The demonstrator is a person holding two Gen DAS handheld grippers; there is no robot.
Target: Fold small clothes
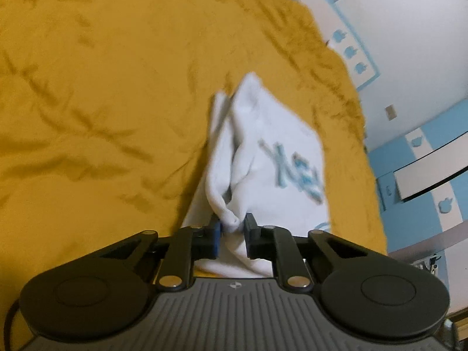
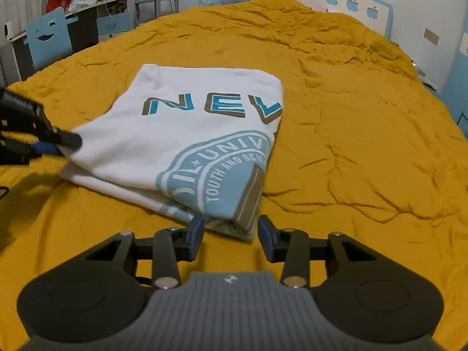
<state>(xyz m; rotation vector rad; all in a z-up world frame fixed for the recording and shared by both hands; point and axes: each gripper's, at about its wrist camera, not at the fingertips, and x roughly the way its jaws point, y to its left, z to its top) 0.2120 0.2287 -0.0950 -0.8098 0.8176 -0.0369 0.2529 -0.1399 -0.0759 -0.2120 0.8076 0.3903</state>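
Left wrist view: left tool [image 1: 232, 225] nearly closed, pinching a bunched white edge of the shirt [image 1: 263, 152]; the cloth runs straight ahead from the tips over the yellow bedspread [image 1: 102, 102]. Right wrist view: right tool [image 2: 231, 231] about half open, gripping nothing; the folded shirt's [image 2: 181, 134] near corner lies just ahead, between the tips, its long side stretching forward-left to the left tool [image 2: 63, 143]. Right tool looks placed to take that corner.
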